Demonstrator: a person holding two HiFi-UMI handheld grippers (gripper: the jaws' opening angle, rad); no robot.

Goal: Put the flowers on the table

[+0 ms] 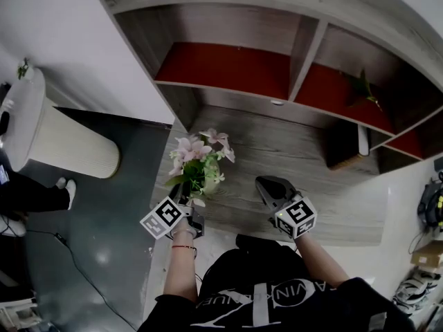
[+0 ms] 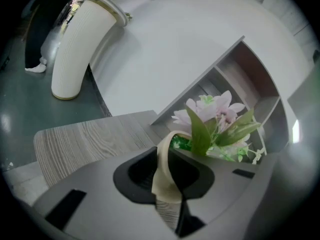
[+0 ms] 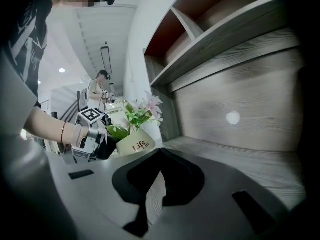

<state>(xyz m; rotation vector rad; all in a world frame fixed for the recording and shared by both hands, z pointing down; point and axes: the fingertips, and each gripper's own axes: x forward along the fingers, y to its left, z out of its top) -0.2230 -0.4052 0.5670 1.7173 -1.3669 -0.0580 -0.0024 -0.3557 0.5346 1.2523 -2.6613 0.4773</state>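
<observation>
Flowers in a cream pot lean tilted over the wooden surface near its front edge. The left gripper has its jaws clamped on the rim alone. We fear that thin pinch slipping, or the pot toppling once set down. The jaws of the right gripper meet on nothing.

The left forearm and right forearm reach forward side by side. The left claw tilts slightly downward, its jaws clamped on the rim of the flower pot. The right claw is held apart from it, jaws together with nothing between them.
</observation>
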